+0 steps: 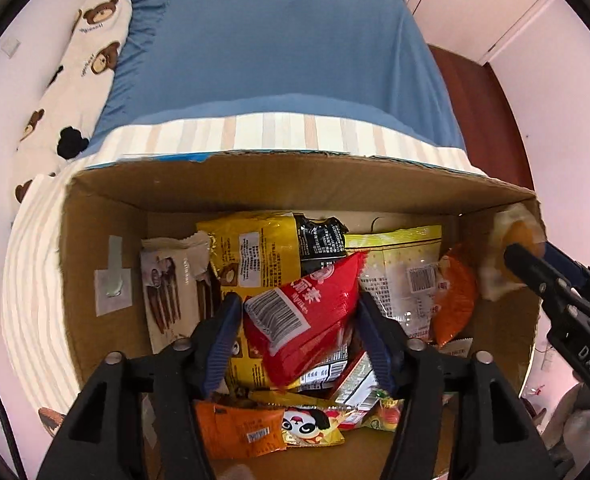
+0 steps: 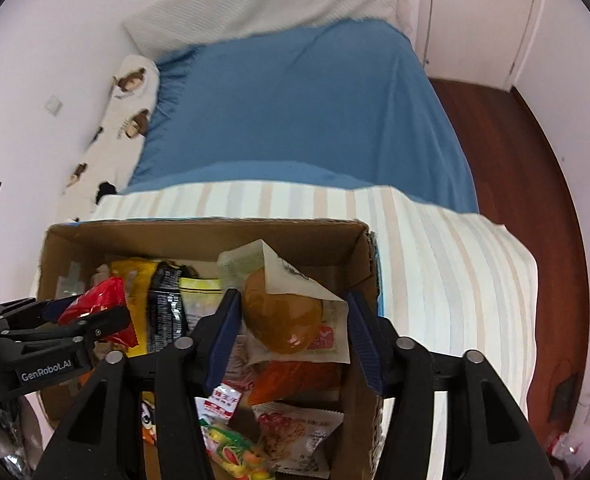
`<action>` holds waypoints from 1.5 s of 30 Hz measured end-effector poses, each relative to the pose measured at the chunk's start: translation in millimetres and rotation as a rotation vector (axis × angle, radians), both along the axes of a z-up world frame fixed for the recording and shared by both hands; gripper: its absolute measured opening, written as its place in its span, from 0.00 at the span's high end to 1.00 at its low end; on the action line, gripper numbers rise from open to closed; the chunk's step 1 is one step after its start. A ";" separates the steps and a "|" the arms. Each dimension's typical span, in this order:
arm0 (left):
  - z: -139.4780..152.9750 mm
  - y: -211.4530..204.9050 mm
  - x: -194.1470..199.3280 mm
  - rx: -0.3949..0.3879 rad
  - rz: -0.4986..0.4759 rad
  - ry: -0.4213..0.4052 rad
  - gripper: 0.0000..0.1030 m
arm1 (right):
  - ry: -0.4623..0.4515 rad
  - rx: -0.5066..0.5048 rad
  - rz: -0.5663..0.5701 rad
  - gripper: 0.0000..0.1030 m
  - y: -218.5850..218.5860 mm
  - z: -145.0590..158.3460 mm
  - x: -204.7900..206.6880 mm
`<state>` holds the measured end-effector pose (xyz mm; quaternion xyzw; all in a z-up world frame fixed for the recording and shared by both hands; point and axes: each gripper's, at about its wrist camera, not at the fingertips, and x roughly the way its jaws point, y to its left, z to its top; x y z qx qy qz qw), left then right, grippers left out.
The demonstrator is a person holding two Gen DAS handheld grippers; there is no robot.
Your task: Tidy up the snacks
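An open cardboard box holds several snack packets. A red packet with a barcode label hangs tilted over the pile, between the fingers of my left gripper. Those jaws stand apart at its edges and do not squeeze it. A clear-windowed packet with a golden bun sits between the fingers of my right gripper, whose jaws are just as wide and open. From the left wrist, the right gripper is over the box's right wall. In the right wrist view the left gripper is at the left.
In the box lie a yellow packet, a black one, an orange one and a wafer-stick packet. The box rests on a striped cloth on a bed with a blue sheet. A bear-print pillow lies along the wall. Wooden floor is at the right.
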<state>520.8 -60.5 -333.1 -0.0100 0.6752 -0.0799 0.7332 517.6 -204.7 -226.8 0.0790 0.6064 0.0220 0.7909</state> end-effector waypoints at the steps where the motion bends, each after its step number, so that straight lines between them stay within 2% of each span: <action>1: -1.4 -0.3 2.9 0.007 -0.001 0.004 0.21 | 0.019 0.000 -0.002 0.24 -0.8 -4.0 3.6; 3: -1.0 -2.6 7.1 0.024 -0.011 -0.011 0.13 | 0.037 0.011 -0.001 0.15 1.8 -8.3 8.0; 6: 0.6 -3.6 9.4 0.039 -0.010 -0.024 0.13 | 0.045 -0.021 0.017 0.08 8.8 -9.5 9.1; 9: 3.2 -1.9 9.1 0.060 -0.002 -0.040 0.12 | 0.056 -0.054 0.027 0.07 15.0 -7.8 0.4; 11: 4.7 0.9 6.9 0.040 0.008 -0.036 0.12 | 0.056 -0.072 0.029 0.05 17.0 -5.9 -4.8; 12: 4.9 2.0 5.5 0.034 0.010 -0.033 0.03 | 0.053 -0.081 0.029 0.04 17.7 -4.9 -7.2; 13: 5.8 3.0 3.7 0.034 0.010 -0.037 0.00 | 0.050 -0.089 0.027 0.03 17.7 -3.9 -10.5; 15: 9.5 3.3 -0.9 0.044 0.011 -0.051 0.00 | 0.047 -0.114 0.020 0.02 17.9 -1.0 -15.4; 27: 36.1 8.9 -32.3 0.041 0.026 -0.117 0.00 | 0.018 -0.103 -0.007 0.02 18.5 10.8 -43.6; 32: 59.0 10.0 -58.9 0.051 0.039 -0.185 0.00 | -0.031 -0.099 0.000 0.02 20.5 31.0 -66.8; 37: 86.9 13.1 -98.9 0.075 0.050 -0.273 0.00 | -0.111 -0.099 0.004 0.01 25.5 63.7 -102.6; 45: 123.6 25.2 -172.1 0.034 0.084 -0.339 0.00 | -0.226 -0.085 0.010 0.01 33.4 111.9 -169.0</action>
